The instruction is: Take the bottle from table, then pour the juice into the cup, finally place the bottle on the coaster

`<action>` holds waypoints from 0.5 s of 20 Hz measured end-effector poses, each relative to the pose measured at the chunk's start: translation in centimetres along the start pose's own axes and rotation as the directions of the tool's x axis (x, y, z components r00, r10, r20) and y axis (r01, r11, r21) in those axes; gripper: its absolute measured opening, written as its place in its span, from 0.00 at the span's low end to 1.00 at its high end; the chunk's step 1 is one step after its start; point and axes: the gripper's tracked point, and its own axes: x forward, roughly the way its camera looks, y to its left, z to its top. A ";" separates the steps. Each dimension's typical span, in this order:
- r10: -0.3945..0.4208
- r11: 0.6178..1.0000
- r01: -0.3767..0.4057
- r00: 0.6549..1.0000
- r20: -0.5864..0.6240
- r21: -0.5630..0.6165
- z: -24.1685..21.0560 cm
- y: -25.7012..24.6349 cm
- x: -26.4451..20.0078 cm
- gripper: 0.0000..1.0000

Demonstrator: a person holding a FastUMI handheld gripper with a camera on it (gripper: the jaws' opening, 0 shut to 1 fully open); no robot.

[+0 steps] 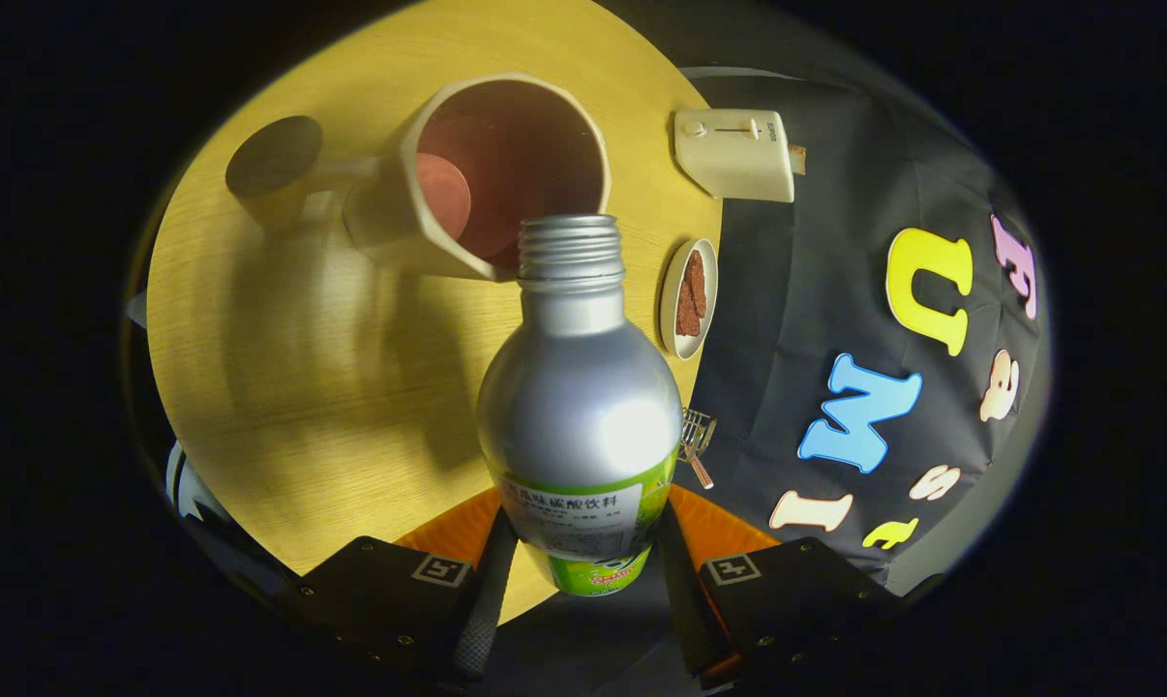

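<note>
Bottle clamped in hand-held gripper, uncapped mouth at cup rim.

1. Overall illumination is dim and warm; the yellow wooden table is the brightest surface, and brightness falls off toward the periphery.
2. A strong specular highlight sits on the silver shoulder of the bottle, washing out local detail.
3. The cup casts a broad, soft-edged shadow across the table toward the fingers; the bottle adds a second shadow beside it.
4. The cup interior reads dark red, deepest at the far wall.
5. Fisheye distortion bends the table edge and stretches objects near the rim.
6. The gripper fingers, clamped on the bottle, are underexposed and slightly soft; the bottle label remains sharp.
</note>
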 end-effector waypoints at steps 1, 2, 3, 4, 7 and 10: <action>-0.001 1.000 0.001 1.000 -0.005 -0.009 -0.1 -0.1 0.1 0.73; -0.003 1.000 0.003 1.000 -0.009 -0.019 0.0 0.0 0.0 0.73; -0.004 1.000 0.004 1.000 -0.011 -0.030 0.0 -0.2 0.0 0.73; -0.008 0.999 0.007 1.000 -0.014 -0.041 0.0 -0.3 0.0 0.73; -0.014 0.998 0.012 1.000 -0.023 -0.068 0.2 -0.7 0.1 0.73; -0.017 0.995 0.014 0.999 -0.033 -0.094 0.1 -1.1 0.1 0.73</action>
